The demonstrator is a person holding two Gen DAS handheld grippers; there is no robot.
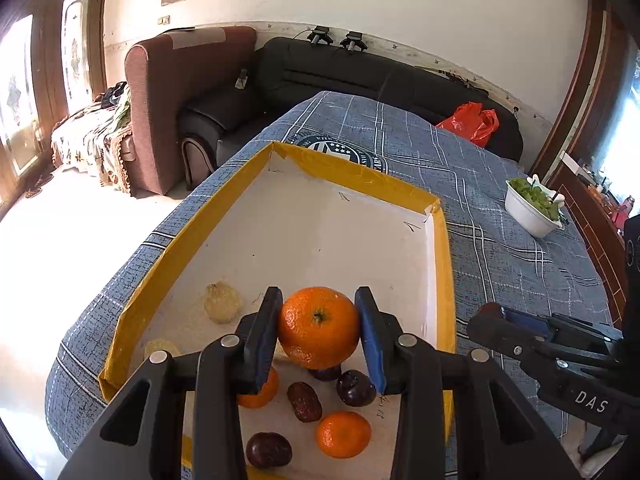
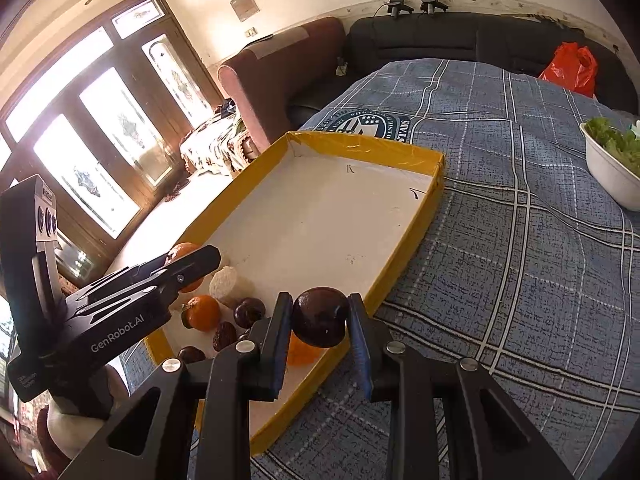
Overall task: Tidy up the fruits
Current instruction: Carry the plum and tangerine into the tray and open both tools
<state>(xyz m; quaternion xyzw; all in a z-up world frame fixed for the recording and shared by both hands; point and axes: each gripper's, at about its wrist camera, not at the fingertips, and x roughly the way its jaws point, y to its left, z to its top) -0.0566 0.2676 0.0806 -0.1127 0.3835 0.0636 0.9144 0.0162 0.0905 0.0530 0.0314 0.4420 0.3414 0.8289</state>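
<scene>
A yellow-rimmed tray point(image 1: 440, 248) with a white floor lies on the blue plaid cloth. My left gripper point(image 1: 319, 330) is shut on an orange point(image 1: 318, 326), held above the tray's near end. Below it lie two more oranges point(image 1: 343, 434), dark plums point(image 1: 354, 388), a wrinkled date point(image 1: 304, 402) and pale fruits point(image 1: 222, 303). My right gripper point(image 2: 319, 318) is shut on a dark plum point(image 2: 319, 316) over the tray's point(image 2: 400, 276) near right rim. In the right wrist view the left gripper point(image 2: 188, 266) holds its orange point(image 2: 182, 252) at the left, above an orange point(image 2: 203, 312) and plums point(image 2: 249, 312).
A white bowl of green leaves point(image 1: 534, 206) point(image 2: 612, 168) stands on the cloth to the right of the tray. A black sofa point(image 1: 360, 76), a brown armchair point(image 1: 180, 92) and an orange bag point(image 1: 472, 122) lie beyond the table. The tray's far half is bare.
</scene>
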